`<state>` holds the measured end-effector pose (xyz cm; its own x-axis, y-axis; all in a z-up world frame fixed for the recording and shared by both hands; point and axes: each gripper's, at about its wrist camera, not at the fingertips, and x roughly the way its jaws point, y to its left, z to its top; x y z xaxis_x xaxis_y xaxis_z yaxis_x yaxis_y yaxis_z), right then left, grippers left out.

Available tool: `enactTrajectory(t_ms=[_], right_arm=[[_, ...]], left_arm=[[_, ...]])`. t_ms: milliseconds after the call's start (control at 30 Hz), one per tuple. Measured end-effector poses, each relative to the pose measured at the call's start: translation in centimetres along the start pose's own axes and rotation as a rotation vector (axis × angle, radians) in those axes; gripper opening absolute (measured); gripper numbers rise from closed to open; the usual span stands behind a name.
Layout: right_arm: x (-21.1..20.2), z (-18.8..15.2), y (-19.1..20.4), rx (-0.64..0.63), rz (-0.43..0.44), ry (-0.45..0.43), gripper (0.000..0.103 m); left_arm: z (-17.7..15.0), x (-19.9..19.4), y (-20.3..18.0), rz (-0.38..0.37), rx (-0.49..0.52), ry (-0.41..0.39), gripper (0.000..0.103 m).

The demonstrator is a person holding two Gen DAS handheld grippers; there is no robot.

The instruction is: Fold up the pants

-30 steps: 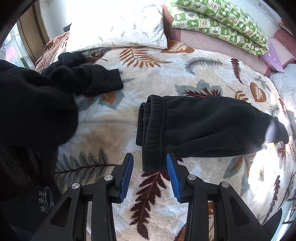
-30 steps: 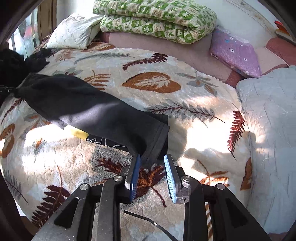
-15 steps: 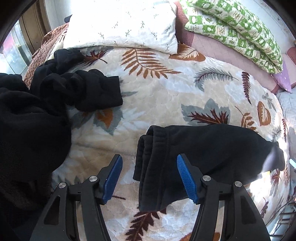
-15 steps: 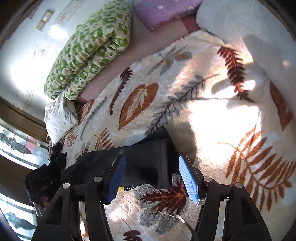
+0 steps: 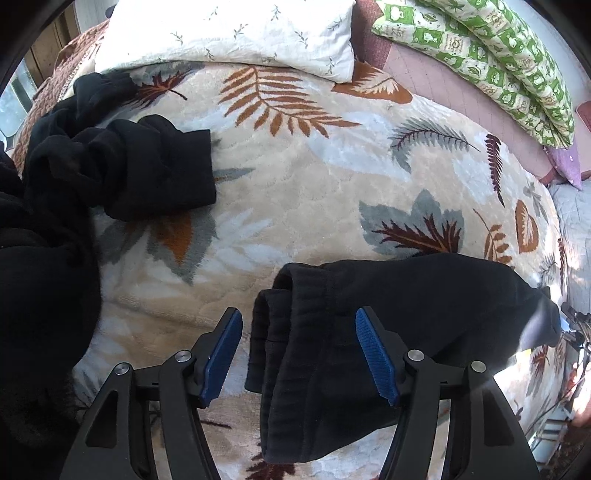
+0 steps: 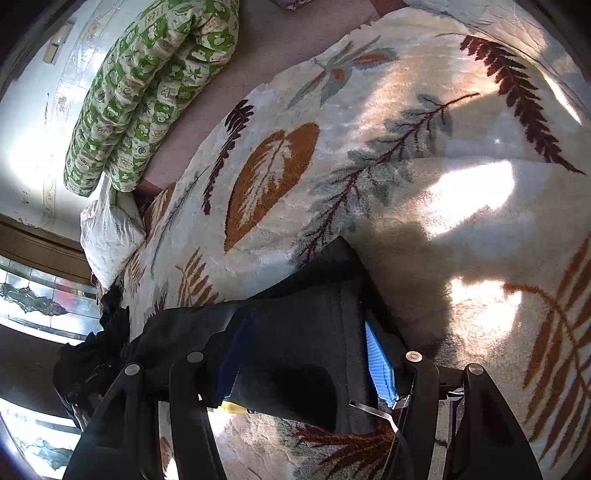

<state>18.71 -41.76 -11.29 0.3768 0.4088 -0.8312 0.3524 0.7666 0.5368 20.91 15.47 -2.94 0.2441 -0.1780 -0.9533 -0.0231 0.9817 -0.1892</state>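
Black pants lie folded lengthwise on a leaf-patterned blanket. In the left wrist view their ribbed waistband sits between the blue pads of my open left gripper, which straddles it. In the right wrist view the leg cuff end of the pants lies between the blue pads of my open right gripper. Neither gripper has closed on the cloth.
A pile of other black clothes lies at the left. A white pillow and a green patterned quilt lie at the head of the bed. A pale bedspread borders the blanket on the right.
Both grippers opened wider and moved forward over the pants: the left now straddles the waistband, the right straddles the cuff end. The right wrist view has rolled.
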Motion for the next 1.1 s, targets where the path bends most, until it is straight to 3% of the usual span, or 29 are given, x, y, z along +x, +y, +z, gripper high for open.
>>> enactTrajectory(t_ms=[100,200,267,300,433,633,767,833,933,1100], right_arm=[[0.1,0.1,0.1,-0.004,0.005,0.005,0.059],[0.1,0.1,0.1,-0.013,0.016,0.013,0.056],[0.1,0.1,0.2,-0.024,0.017,0.019,0.048],[0.1,0.1,0.3,-0.029,0.018,0.024,0.042],[0.5,-0.2,0.8,-0.087,-0.015,0.049,0.007],[-0.8,0.4,2.2,-0.187,-0.100,-0.003,0.003],[-3.9,2.0,4.6,-0.251,-0.066,-0.101,0.003],[-5.1,2.5,5.7,-0.285,-0.036,-0.144,0.003],[-3.9,2.5,5.7,-0.322,-0.100,-0.122,0.003],[-0.6,1.0,2.1,-0.275,-0.156,-0.056,0.003]], left_arm=[[0.1,0.4,-0.6,-0.048,0.012,0.014,0.063],[0.2,0.4,-0.8,-0.033,0.016,-0.008,0.056],[0.3,0.7,-0.5,-0.029,-0.003,-0.005,0.027],[0.3,0.7,-0.3,-0.033,-0.017,-0.002,0.021],[-0.5,0.3,-0.4,-0.022,-0.023,-0.023,0.016],[-0.8,-1.7,-0.2,-0.041,-0.085,-0.086,0.009],[-0.8,-3.7,0.0,-0.067,-0.098,-0.145,0.009],[-1.2,-3.7,0.0,-0.042,-0.082,-0.151,0.009],[-1.9,-2.6,0.2,0.004,-0.066,-0.122,0.009],[-2.2,-1.8,0.7,0.031,-0.073,-0.120,0.010]])
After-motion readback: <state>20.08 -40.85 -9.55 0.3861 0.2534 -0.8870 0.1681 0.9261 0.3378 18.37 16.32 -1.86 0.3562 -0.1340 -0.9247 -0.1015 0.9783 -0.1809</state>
